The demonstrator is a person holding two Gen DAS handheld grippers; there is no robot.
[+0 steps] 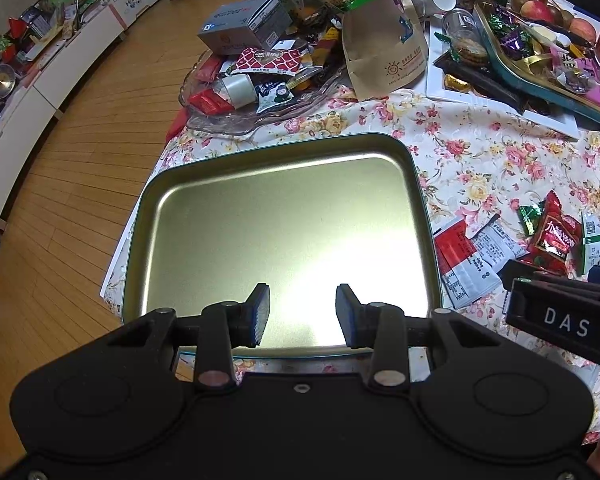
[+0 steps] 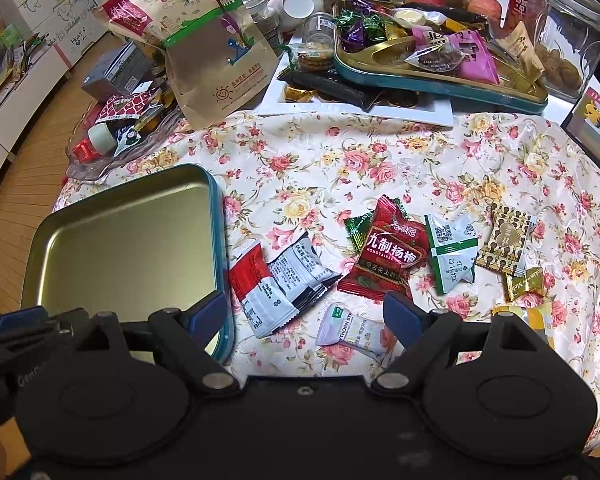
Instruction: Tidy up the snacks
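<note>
**Snack packets lay loose beside an empty tin tray**

Snack packets lay in a loose bunch on the flowery tablecloth (image 2: 340, 152), just right of the tin tray (image 1: 422, 216). There was a red and white packet (image 2: 252, 280), a dark red plum candy (image 2: 384, 260), a green and white packet (image 2: 448, 256), a gold packet (image 2: 504, 244) and a small pale hawthorn packet (image 2: 350, 330). The left gripper (image 1: 302, 314) hung over the shiny tray with its jaws spread and nothing between them. The right gripper (image 2: 304, 316) hung over the packets, jaws spread wide, with the hawthorn packet lying between its fingers but not pinched. Farther back stood a brown paper bag (image 2: 216, 56) and a full candy tray (image 2: 440, 80)
</note>
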